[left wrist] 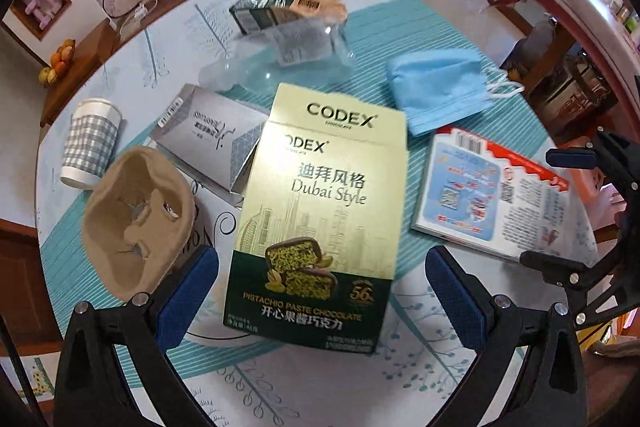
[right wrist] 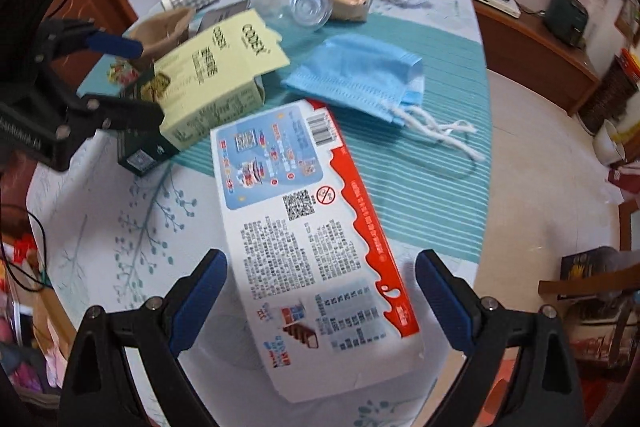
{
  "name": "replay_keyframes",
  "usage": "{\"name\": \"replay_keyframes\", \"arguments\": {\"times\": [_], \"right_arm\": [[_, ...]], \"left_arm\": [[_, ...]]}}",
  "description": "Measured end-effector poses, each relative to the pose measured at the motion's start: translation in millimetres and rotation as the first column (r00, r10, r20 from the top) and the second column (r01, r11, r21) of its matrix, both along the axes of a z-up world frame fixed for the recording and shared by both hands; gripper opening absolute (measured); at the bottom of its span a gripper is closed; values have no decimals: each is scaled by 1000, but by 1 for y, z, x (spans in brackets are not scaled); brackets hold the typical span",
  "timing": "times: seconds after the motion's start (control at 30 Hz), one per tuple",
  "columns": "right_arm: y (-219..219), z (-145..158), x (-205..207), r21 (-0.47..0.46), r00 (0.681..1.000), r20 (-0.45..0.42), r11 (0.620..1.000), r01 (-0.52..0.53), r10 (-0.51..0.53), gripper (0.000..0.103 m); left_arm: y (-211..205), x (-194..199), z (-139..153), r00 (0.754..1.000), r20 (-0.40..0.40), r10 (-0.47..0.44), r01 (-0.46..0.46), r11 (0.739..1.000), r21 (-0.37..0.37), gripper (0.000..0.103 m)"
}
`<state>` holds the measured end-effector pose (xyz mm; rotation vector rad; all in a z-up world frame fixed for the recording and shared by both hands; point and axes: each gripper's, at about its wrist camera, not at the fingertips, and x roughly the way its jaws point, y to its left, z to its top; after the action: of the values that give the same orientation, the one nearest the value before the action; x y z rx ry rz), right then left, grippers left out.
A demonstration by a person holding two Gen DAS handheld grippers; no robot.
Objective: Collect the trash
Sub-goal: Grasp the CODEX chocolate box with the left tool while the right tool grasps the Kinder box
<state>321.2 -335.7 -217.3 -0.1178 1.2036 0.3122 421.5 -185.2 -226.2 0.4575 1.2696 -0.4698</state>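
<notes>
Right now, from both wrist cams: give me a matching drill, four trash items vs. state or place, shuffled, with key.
Items:
1. CODEX chocolate box
2. face mask
3. checked paper cup
4. red-and-white box

States:
A. lying on its side by the table's edge
B. flat, barcode side up, between the open right gripper fingers
C. top flap open, between the open left gripper fingers
D. blue, folded, ear loops trailing

Pairs: 1-C, 2-D, 3-A, 4-B

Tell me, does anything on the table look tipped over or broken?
Yes. The checked paper cup lies on its side near the table's edge, and the clear plastic bottle lies flat too. The Codex chocolate box has its top flap hanging open. I see nothing spilled.
</notes>
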Motion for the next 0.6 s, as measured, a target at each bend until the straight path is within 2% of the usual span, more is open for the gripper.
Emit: {"name": "replay_keyframes", "arguments": {"times": [0.13, 0.27, 0.47, 0.6], "right_arm": [[4, -8, -1, -13, 999, 4, 999, -48, 48, 100], [15, -13, -5, -96, 993, 30, 989, -113, 116, 103], [17, -13, -4, -98, 995, 3, 990, -103, 104, 103], [17, -13, -2, -102, 995, -10, 990, -95, 94, 100]], "left_arm": [[0, 7, -12, 1000, -26, -2, 2, 1000, 9, 102], [-2, 16, -24, 999, -43, 7, -6, 1000, 23, 102], [0, 24, -38, 996, -73, 45, -42, 998, 38, 102], [-2, 24, -49, 992, -100, 73, -65, 995, 82, 102]]}}
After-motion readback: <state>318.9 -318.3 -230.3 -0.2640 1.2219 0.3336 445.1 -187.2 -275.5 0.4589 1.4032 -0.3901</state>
